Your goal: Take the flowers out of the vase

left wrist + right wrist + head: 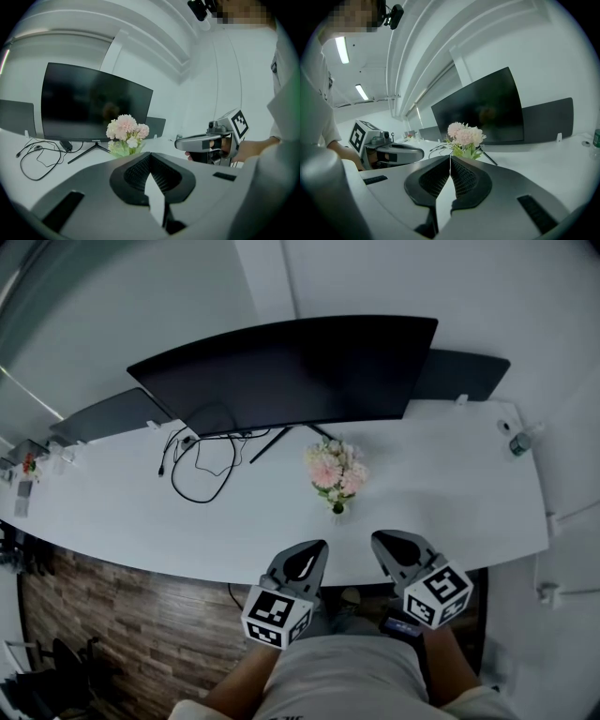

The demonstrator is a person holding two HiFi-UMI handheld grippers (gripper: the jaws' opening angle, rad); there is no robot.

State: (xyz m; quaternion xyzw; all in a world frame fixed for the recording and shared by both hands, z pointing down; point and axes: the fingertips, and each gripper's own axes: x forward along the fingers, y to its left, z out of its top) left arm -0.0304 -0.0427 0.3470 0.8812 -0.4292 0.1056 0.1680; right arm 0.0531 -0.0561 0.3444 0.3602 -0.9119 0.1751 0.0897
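Head view: a small bunch of pink and cream flowers (335, 470) stands upright in a little clear vase (337, 507) on the long white desk (450, 512). A black curved monitor (291, 371) is behind the vase, and a looped black cable (202, 474) lies on the desk to the vase's left. Both grippers sit at the desk edge on the near side of the vase and well apart from it, the left gripper (317, 547) slightly left of it and the right gripper (380, 542) to its right. Neither is clearly nearer.

Left gripper view: the ribbed fingers (159, 176) are pressed together with nothing between them. The flowers (125, 129) lie ahead and a little left of the tips. The gripper body hides most of the vase.

Right gripper view: these fingers (461, 178) are also closed and empty. The flowers (464, 136) are almost straight ahead and above the tips, so this gripper looks better lined up. The stems run vertically, so either gripper probably has to open, close across them and lift upward.
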